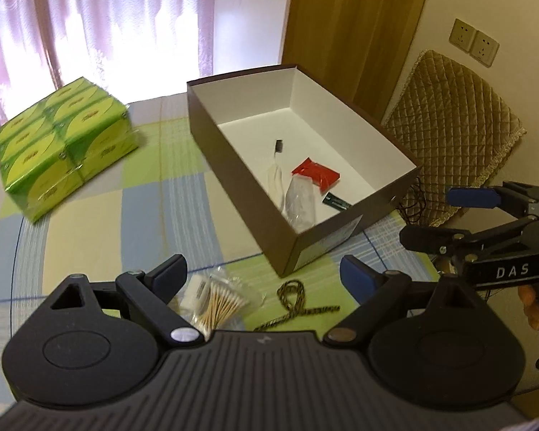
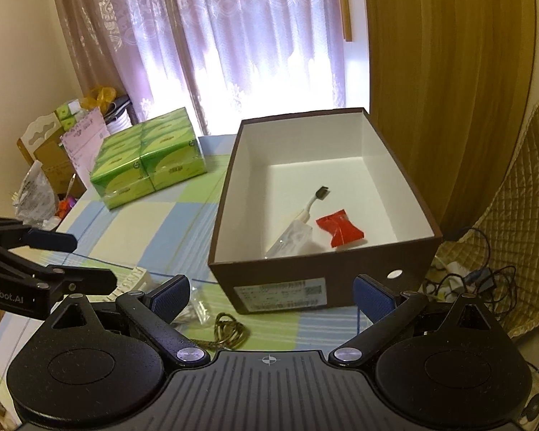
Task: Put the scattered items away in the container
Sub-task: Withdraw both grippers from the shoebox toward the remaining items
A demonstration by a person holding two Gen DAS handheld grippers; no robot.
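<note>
my left gripper [image 1: 262,280] gapes empty over the clear bag of cotton swabs [image 1: 221,303]; my right gripper [image 2: 271,296] spread wide, empty, before the brown cardboard box [image 2: 327,269]

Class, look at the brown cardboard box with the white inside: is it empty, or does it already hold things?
Not empty. The brown cardboard box holds a toothbrush, a red packet and a clear plastic bag.

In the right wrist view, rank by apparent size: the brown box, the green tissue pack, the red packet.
1. brown box
2. green tissue pack, though it sits farther from the camera
3. red packet
</note>
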